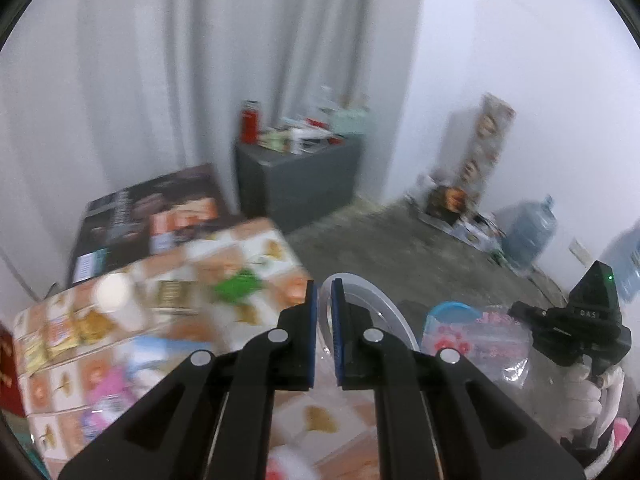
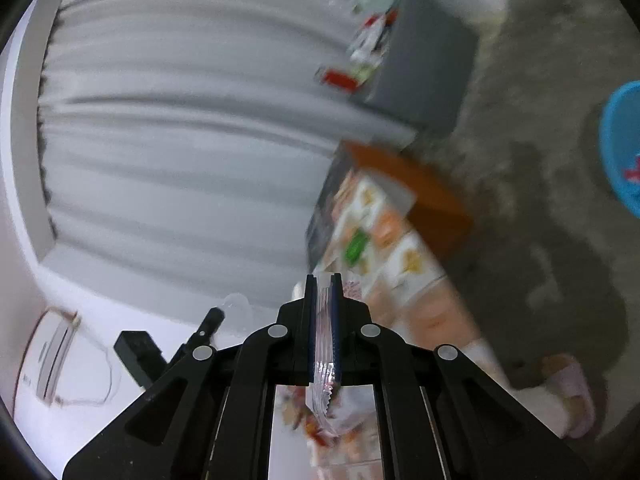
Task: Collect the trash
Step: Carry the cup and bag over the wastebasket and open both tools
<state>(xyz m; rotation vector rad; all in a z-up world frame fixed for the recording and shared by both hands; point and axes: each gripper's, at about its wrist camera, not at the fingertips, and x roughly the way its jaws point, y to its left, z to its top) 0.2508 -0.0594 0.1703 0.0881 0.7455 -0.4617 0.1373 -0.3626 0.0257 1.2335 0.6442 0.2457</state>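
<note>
Left wrist view first: the left claw is pinched nearly shut on the rim of a clear plastic tub, which curves off to the claw's right. Further right, the right claw comes in with a clear flowery wrapper bunched at its tip, a white-gloved hand behind it. Left of the left claw, the tile-patterned desk carries a green scrap and a white cup, all blurred. Over to the right wrist view: claw clamped tight on that crinkly wrapper, with the desk ahead and slightly right, and grey floor beyond.
</note>
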